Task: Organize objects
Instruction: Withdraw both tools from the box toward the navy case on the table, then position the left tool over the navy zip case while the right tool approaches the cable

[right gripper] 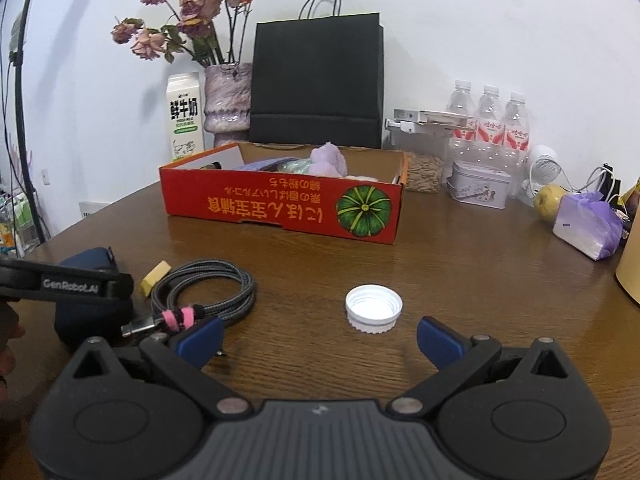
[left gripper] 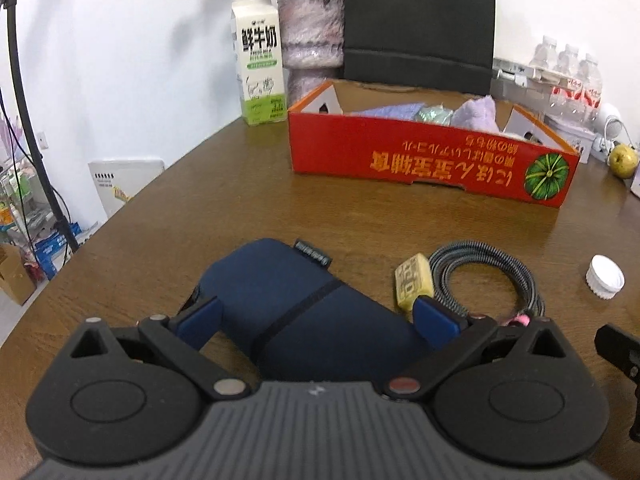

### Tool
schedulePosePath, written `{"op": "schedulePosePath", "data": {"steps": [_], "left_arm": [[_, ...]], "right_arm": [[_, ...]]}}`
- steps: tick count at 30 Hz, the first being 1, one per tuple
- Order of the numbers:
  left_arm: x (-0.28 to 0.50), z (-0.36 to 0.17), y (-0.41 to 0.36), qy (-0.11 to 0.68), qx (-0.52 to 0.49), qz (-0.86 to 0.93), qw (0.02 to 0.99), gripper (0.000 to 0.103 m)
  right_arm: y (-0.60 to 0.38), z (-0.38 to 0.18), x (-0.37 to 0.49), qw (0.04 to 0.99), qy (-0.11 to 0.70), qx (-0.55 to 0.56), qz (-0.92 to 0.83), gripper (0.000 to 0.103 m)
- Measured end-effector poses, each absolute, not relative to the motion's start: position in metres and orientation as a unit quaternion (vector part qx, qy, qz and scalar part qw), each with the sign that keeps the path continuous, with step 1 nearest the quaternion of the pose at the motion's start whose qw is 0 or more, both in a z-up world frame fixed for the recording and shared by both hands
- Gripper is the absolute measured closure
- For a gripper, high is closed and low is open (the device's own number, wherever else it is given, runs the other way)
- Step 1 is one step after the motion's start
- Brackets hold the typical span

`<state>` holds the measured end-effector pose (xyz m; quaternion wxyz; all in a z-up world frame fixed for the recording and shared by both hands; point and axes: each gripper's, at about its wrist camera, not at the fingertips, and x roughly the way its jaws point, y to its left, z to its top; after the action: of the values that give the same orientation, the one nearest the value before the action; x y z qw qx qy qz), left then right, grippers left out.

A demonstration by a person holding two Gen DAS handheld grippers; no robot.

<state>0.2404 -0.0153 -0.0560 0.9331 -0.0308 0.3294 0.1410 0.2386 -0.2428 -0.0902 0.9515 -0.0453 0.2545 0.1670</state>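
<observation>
- Two views are differing: only your right one is showing the dried roses [right gripper: 188, 12].
- Your left gripper [left gripper: 316, 320] is straddling, fingers spread, the navy pouch [left gripper: 296, 300] (soft, zippered) on the table [left gripper: 248, 200].
- Your right gripper [right gripper: 318, 338] is gaping behind the white cap [right gripper: 374, 308].

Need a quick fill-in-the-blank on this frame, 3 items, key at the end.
1. The left gripper, jaws open, straddles the dark blue ____ lying on the table.
2. The white bottle cap lies with its open side facing ____, just ahead of the right gripper.
3. A ____ strap binds the coiled braided cable.
4. The purple plush items sit inside the ____ cardboard box.

Missing words: pouch; up; pink; red
</observation>
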Motion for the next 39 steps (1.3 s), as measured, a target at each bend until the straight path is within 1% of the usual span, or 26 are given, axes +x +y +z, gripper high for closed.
{"op": "schedulePosePath", "data": {"steps": [13, 18, 21, 26, 31, 34, 39], "left_arm": [[0.191, -0.055, 0.039, 0.347, -0.032, 0.109, 0.931, 0.000], [0.184, -0.055, 0.057, 0.345, -0.044, 0.102, 0.932, 0.000], [0.189, -0.052, 0.054, 0.339, -0.037, 0.086, 0.936, 0.000], [0.208, -0.049, 0.042, 0.341, 0.006, 0.068, 0.938, 0.000], [0.230, -0.051, 0.043, 0.357, 0.028, 0.052, 0.932, 0.000], [0.242, -0.058, 0.046, 0.372, 0.025, 0.046, 0.927, 0.000], [0.249, -0.064, 0.060, 0.376, -0.014, 0.033, 0.926, 0.000]], "right_arm": [[-0.244, -0.089, 0.235, 0.951, 0.251, -0.041, 0.174, 0.000], [-0.244, -0.090, 0.236, 0.951, 0.253, -0.040, 0.174, 0.000], [-0.245, -0.090, 0.237, 0.951, 0.254, -0.038, 0.174, 0.000], [-0.248, -0.090, 0.238, 0.951, 0.255, -0.029, 0.171, 0.000], [-0.248, -0.092, 0.241, 0.949, 0.263, -0.027, 0.169, 0.000], [-0.248, -0.092, 0.242, 0.949, 0.267, -0.026, 0.167, 0.000], [-0.248, -0.094, 0.246, 0.946, 0.279, -0.024, 0.162, 0.000]]}}
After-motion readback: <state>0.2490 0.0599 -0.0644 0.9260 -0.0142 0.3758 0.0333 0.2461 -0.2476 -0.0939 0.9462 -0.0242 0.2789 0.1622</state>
